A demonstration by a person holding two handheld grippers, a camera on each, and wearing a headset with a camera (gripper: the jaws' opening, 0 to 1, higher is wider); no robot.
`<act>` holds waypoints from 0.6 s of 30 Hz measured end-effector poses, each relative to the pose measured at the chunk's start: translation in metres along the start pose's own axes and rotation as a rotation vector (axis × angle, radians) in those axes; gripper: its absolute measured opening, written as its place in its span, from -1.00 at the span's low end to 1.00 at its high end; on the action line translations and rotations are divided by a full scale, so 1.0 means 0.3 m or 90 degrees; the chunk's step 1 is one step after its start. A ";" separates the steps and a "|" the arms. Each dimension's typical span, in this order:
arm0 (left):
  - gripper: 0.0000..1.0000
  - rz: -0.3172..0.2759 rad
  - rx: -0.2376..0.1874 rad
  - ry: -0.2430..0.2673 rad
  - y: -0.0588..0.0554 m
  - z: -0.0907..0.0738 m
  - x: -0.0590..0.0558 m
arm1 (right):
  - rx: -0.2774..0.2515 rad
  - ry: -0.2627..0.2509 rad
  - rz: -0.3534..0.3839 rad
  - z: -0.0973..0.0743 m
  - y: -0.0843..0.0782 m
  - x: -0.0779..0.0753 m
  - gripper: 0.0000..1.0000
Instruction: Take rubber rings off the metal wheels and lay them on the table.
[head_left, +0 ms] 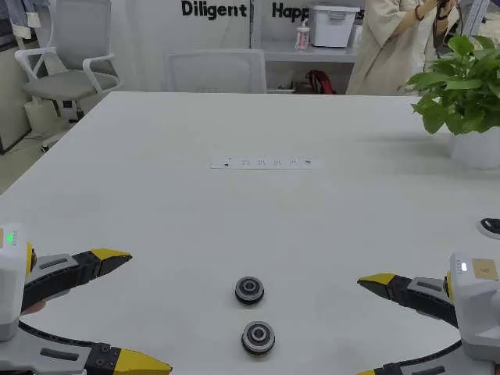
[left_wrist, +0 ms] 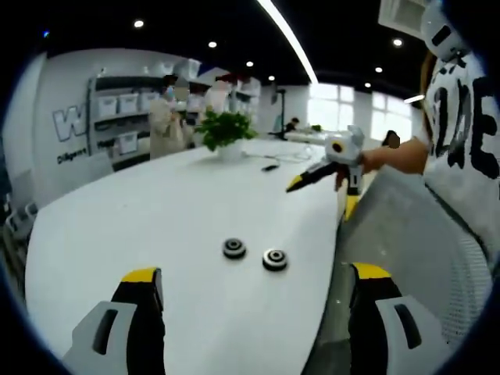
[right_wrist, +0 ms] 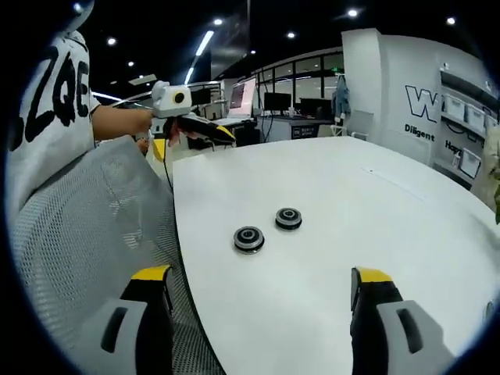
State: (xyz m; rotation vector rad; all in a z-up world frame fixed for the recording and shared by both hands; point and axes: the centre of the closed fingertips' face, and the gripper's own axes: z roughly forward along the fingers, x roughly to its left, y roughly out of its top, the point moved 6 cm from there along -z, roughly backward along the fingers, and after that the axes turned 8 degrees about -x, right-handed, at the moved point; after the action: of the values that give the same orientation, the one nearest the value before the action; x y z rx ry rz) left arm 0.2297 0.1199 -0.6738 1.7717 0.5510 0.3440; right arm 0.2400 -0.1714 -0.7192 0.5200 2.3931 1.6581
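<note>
Two small metal wheels with black rubber rings lie flat on the white table (head_left: 234, 211) near its front edge: the far wheel (head_left: 249, 290) and the near wheel (head_left: 258, 337). They show as the far wheel (left_wrist: 234, 248) and the near wheel (left_wrist: 274, 260) in the left gripper view, and as the far wheel (right_wrist: 288, 219) and the near wheel (right_wrist: 248, 239) in the right gripper view. My left gripper (head_left: 141, 312) is open at the left of them. My right gripper (head_left: 369, 326) is open at the right. Both hold nothing.
A potted plant (head_left: 462, 86) stands at the table's far right. A strip of sockets (head_left: 266, 163) is set in the table's middle. A small dark object (head_left: 491, 227) lies at the right edge. Grey chairs (head_left: 215, 72) stand behind the table, and a person (head_left: 391, 39) beyond.
</note>
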 end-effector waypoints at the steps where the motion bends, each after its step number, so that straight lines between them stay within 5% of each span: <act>1: 1.00 -0.001 0.000 0.000 -0.001 0.000 -0.001 | 0.000 0.000 0.001 0.000 0.000 0.001 0.79; 18: 1.00 -0.005 0.000 0.010 -0.008 -0.015 -0.006 | 0.000 0.006 0.001 0.005 0.000 -0.001 0.78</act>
State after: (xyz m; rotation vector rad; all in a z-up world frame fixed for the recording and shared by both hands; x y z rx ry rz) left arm 0.2257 0.1230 -0.6748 1.7684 0.5691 0.3525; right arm 0.2410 -0.1702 -0.7197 0.5164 2.3996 1.6645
